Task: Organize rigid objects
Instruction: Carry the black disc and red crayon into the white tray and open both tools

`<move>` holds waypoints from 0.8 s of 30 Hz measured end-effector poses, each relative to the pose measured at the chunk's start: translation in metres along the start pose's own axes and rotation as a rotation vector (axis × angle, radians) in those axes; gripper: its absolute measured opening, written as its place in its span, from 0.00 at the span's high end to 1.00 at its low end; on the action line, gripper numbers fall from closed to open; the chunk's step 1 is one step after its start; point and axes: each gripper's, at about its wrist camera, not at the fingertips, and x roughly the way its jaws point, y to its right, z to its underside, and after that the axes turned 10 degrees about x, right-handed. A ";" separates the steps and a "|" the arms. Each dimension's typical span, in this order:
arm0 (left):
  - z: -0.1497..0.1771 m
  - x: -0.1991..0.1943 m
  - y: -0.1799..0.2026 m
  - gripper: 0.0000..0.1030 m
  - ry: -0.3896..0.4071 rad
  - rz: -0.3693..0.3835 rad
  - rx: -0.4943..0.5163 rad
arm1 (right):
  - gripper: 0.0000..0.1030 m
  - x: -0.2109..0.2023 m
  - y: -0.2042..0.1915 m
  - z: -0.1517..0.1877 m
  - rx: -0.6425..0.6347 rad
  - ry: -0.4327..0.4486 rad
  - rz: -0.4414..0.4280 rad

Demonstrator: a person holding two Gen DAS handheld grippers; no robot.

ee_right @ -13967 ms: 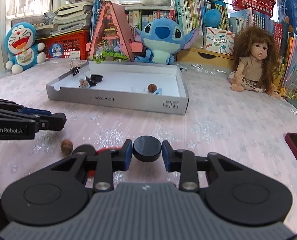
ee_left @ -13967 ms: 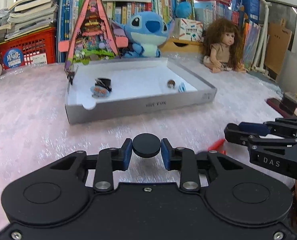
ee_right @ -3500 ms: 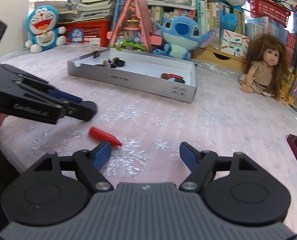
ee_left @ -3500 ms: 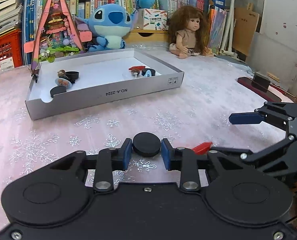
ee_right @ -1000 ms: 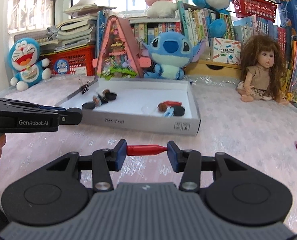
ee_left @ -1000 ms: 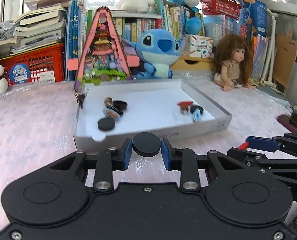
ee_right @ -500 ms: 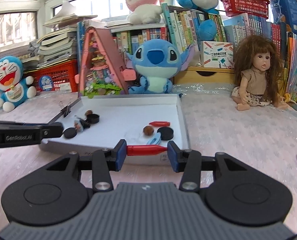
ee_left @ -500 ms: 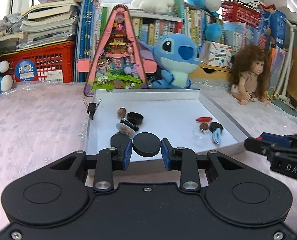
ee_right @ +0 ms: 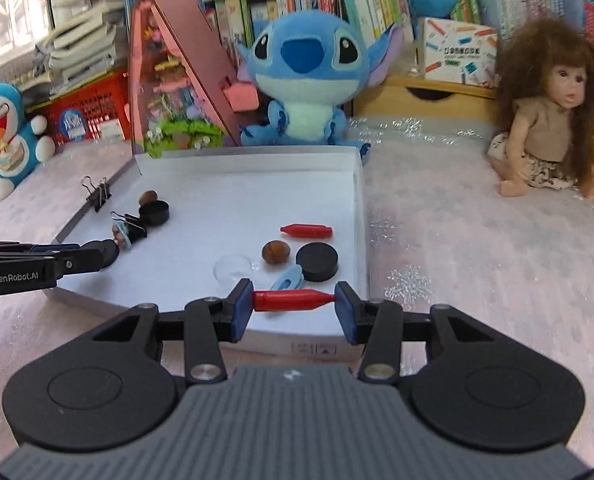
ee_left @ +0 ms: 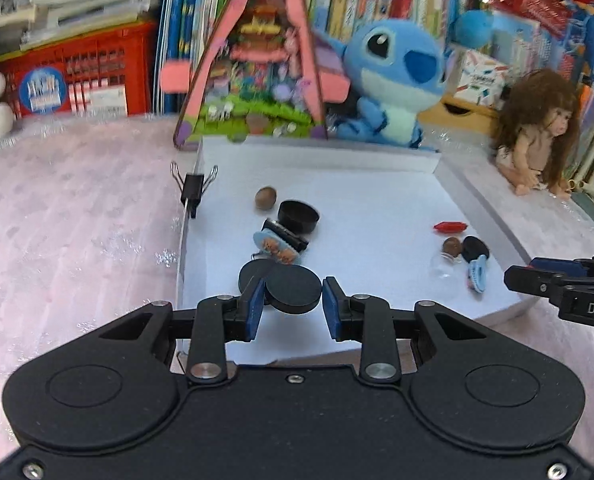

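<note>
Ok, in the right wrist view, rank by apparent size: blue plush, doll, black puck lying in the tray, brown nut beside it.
1. Blue plush
2. Doll, close behind the plush
3. Black puck
4. Brown nut
The toys sit farther from the camera, so their lead is safe.

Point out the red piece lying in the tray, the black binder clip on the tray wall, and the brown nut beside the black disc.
red piece [ee_right: 305,231], right wrist view, middle of its body
binder clip [ee_left: 192,191], left wrist view, black body
brown nut [ee_right: 276,251], right wrist view, centre

The left gripper [ee_left: 293,300] pinches a flat black disc [ee_left: 294,290] over the white tray [ee_left: 377,200]. Another black disc [ee_left: 251,274] lies just behind it, maybe touching. The right gripper [ee_left: 515,278] pokes in nearby.
</note>
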 end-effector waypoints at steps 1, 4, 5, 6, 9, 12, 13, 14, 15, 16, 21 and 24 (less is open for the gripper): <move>-0.001 0.005 -0.002 0.71 -0.021 0.007 -0.012 | 0.52 0.003 -0.001 -0.002 -0.009 -0.016 0.002; -0.002 0.015 -0.003 0.71 -0.054 0.018 -0.024 | 0.52 0.015 -0.008 -0.007 -0.060 -0.079 0.003; -0.001 0.016 -0.002 0.71 -0.053 0.015 -0.016 | 0.52 0.018 -0.010 -0.008 -0.075 -0.097 0.007; -0.002 0.018 -0.001 0.71 -0.053 0.010 -0.008 | 0.52 0.023 -0.012 -0.010 -0.088 -0.115 0.016; -0.003 0.021 0.000 0.71 -0.052 0.007 -0.003 | 0.52 0.037 -0.014 -0.014 -0.088 -0.172 0.031; -0.004 0.023 0.000 0.71 -0.050 0.003 -0.005 | 0.52 0.045 -0.014 -0.015 -0.071 -0.199 0.036; -0.005 0.024 0.000 0.71 -0.048 0.000 -0.003 | 0.52 0.046 -0.013 -0.015 -0.065 -0.199 0.035; -0.005 0.025 0.000 0.71 -0.045 -0.006 0.000 | 0.52 0.046 -0.013 -0.015 -0.056 -0.196 0.034; -0.006 0.026 0.000 0.71 -0.042 -0.011 0.003 | 0.52 0.047 -0.013 -0.016 -0.045 -0.193 0.036; -0.006 0.026 0.001 0.71 -0.040 -0.015 0.005 | 0.52 0.049 -0.011 -0.017 -0.037 -0.190 0.038; -0.008 0.031 0.003 0.71 -0.026 -0.034 0.013 | 0.52 0.054 -0.010 -0.019 0.001 -0.162 0.044; -0.011 0.036 0.003 0.71 -0.009 -0.049 0.008 | 0.52 0.057 -0.010 -0.020 0.010 -0.139 0.050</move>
